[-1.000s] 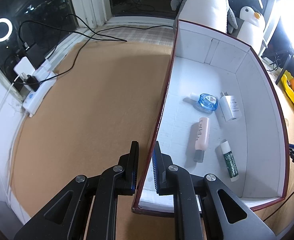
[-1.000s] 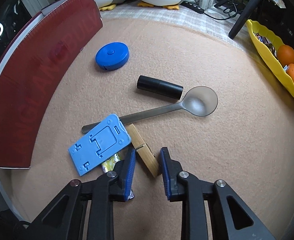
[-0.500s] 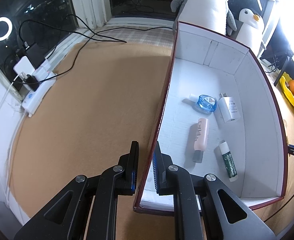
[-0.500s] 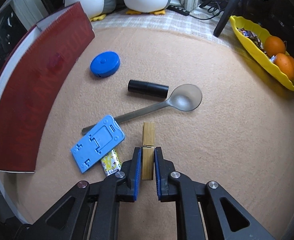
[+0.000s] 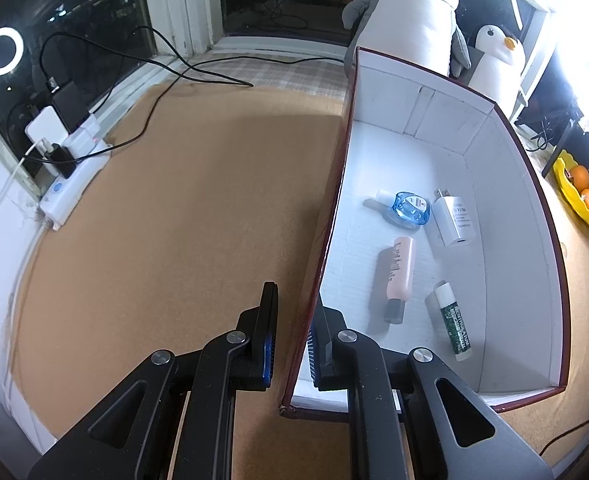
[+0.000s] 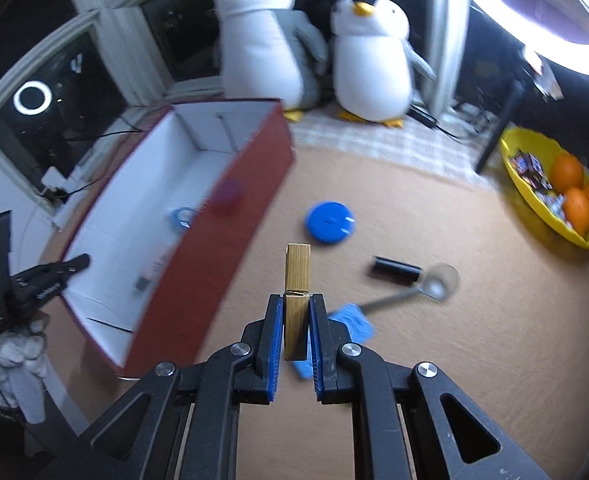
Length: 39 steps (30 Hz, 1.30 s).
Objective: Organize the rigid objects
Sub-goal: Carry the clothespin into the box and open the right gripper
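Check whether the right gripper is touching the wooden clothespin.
Touching. The right wrist view shows the right gripper shut on the wooden clothespin, both jaws pressed against its sides, lifted above the mat.

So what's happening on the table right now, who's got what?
The right gripper is shut on a wooden clothespin, held in the air with the red box ahead to its left. The left gripper straddles the box's near wall. Inside lie a pink tube, a white charger and a green-labelled stick. A blue disc, black cylinder and spoon remain outside.
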Each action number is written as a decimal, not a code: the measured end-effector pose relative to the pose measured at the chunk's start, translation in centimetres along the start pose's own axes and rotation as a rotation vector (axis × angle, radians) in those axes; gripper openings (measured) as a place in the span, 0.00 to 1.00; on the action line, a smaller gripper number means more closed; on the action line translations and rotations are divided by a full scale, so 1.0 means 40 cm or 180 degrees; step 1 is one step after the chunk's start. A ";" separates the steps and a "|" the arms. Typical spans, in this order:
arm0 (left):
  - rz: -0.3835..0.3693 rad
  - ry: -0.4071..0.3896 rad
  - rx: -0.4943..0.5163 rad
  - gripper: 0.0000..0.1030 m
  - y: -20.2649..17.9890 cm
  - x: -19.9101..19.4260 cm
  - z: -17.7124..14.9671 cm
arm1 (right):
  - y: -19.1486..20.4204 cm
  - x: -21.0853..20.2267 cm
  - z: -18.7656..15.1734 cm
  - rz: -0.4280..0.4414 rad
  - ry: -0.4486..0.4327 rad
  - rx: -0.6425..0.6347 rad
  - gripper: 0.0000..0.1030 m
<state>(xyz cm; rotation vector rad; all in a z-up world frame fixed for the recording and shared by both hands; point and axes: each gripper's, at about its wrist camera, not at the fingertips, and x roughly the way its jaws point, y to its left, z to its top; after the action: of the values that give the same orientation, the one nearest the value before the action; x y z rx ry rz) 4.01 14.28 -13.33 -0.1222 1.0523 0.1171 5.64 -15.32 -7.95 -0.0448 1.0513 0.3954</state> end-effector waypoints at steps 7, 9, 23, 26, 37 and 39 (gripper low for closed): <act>-0.0057 -0.0013 -0.0014 0.13 0.008 0.000 0.000 | 0.139 0.017 0.031 0.0222 -0.0007 -0.0233 0.11; -0.0070 -0.0017 -0.0017 0.13 0.010 0.001 0.000 | 0.166 0.033 0.035 0.0259 0.0019 -0.0271 0.11; -0.0117 -0.0019 -0.0034 0.14 0.017 0.009 0.003 | 0.253 0.171 0.086 0.0219 0.0226 -0.0428 0.11; -0.0119 -0.0019 -0.0036 0.14 0.017 0.009 0.002 | 0.255 0.193 0.088 0.0211 0.0275 -0.0434 0.11; -0.0121 -0.0016 -0.0039 0.14 0.016 0.011 0.002 | 0.265 0.212 0.097 0.0217 0.0299 -0.0493 0.11; -0.0120 -0.0016 -0.0041 0.14 0.016 0.011 0.002 | 0.265 0.211 0.099 0.0201 0.0284 -0.0491 0.14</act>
<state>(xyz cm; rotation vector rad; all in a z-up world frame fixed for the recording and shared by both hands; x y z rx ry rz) 4.18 14.92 -13.73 -0.1535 1.0438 0.0900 9.04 -2.10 -11.55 -0.1684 1.1105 0.5352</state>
